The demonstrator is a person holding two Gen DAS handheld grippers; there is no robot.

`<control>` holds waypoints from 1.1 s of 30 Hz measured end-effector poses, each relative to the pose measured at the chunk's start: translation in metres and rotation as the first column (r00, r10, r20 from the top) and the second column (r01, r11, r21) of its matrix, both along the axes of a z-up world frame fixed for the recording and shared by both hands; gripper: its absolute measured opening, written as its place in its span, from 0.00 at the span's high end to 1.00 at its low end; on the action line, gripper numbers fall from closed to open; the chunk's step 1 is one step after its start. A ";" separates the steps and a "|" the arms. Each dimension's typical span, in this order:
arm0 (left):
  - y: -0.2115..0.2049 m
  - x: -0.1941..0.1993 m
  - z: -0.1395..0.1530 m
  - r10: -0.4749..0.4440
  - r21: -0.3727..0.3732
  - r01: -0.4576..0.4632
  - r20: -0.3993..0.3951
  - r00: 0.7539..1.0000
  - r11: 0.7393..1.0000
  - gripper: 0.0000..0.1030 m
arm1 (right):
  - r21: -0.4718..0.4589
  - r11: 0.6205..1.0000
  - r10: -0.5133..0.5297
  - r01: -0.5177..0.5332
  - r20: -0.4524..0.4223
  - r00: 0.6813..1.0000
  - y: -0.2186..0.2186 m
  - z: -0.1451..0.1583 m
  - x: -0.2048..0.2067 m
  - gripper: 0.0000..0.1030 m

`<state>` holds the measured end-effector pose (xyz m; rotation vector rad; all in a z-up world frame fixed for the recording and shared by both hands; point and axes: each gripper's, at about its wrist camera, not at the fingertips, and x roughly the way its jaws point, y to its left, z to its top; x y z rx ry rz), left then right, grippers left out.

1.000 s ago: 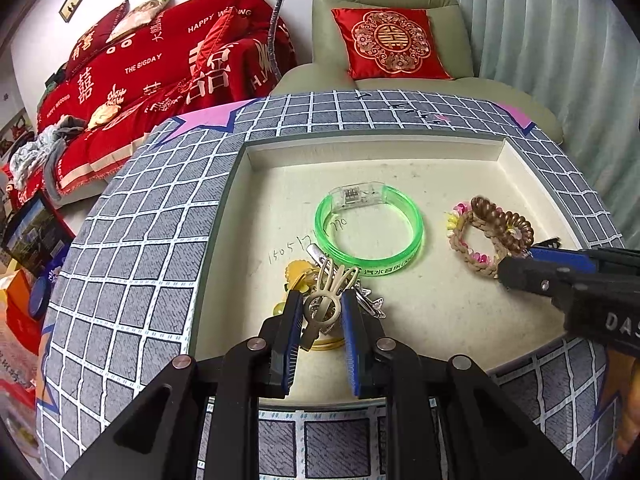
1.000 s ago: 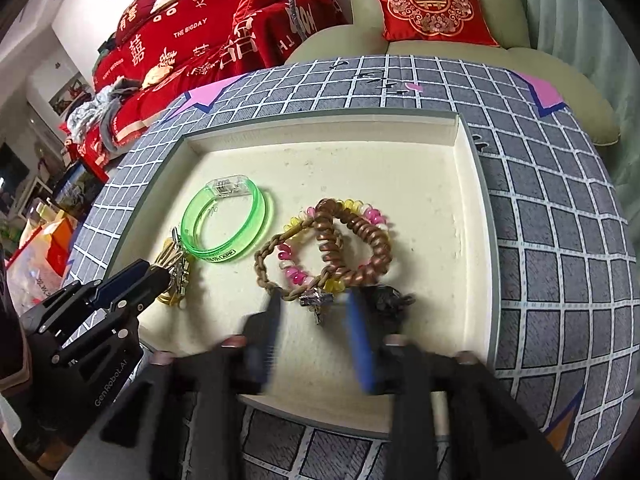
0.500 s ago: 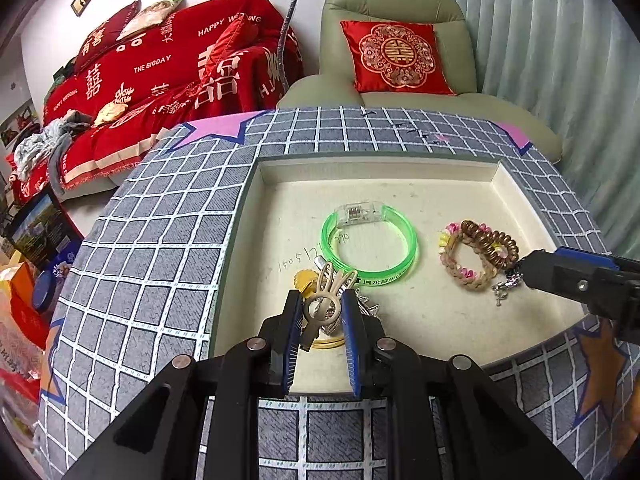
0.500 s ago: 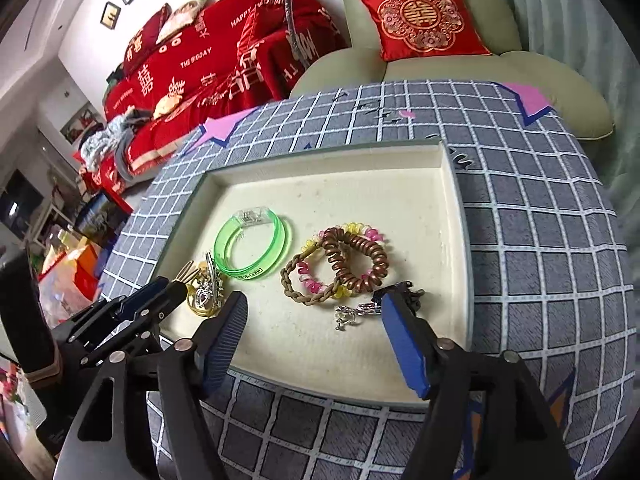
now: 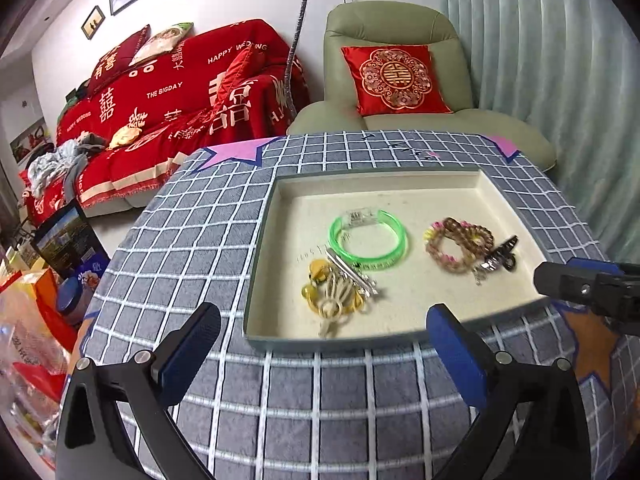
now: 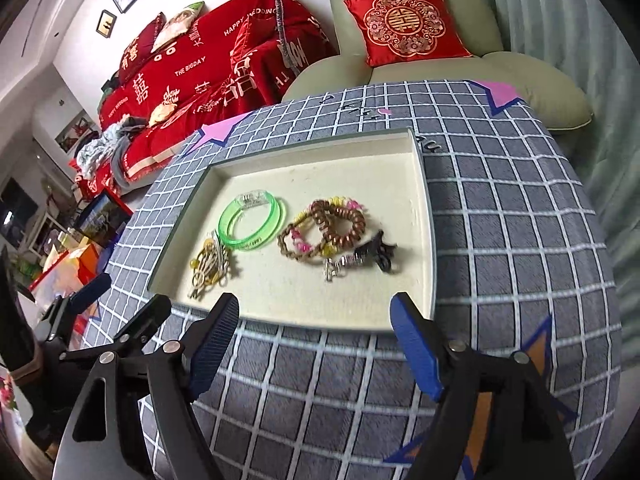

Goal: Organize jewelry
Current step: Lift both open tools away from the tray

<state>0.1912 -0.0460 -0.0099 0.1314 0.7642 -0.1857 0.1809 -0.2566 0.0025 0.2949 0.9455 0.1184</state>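
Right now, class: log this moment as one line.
left hand-held gripper: open, empty | right hand-held gripper: open, empty | tray: green bangle, bracelets, hair clips

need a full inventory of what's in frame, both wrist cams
tray: 1, cream, on the checked tablecloth
bangle: 1, clear green, tray middle
hair clips: small pile, yellow, gold and silver, tray front left
beaded bracelet: 1, brown, pink and yellow, right of bangle
coil hair tie: 1, brown, overlapping the bracelet
claw clip: 1, black, tray right
tablecloth: 1, grey checked
armchair: 1, green, holding a red cushion
left gripper: open, over tablecloth
right gripper: open, over tablecloth
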 end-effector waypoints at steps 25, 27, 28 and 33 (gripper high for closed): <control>0.028 -0.097 0.002 0.060 -0.034 -0.060 -0.023 0.998 0.998 0.00 | -0.185 0.981 -0.045 0.051 0.032 0.998 0.032 -0.003 -0.103 0.00; 0.029 -0.102 0.002 0.065 -0.029 -0.065 -0.017 0.998 0.997 0.00 | -0.197 0.979 -0.046 0.054 0.044 0.998 0.036 0.000 -0.111 0.00; 0.031 -0.105 0.001 0.068 -0.028 -0.069 -0.015 0.998 0.997 0.00 | -0.203 0.977 -0.048 0.058 0.051 0.998 0.037 0.001 -0.115 0.00; 0.038 -0.116 0.000 0.087 -0.028 -0.088 -0.013 0.996 0.996 0.00 | -0.231 0.969 -0.068 0.086 0.083 0.994 0.042 0.006 -0.133 0.00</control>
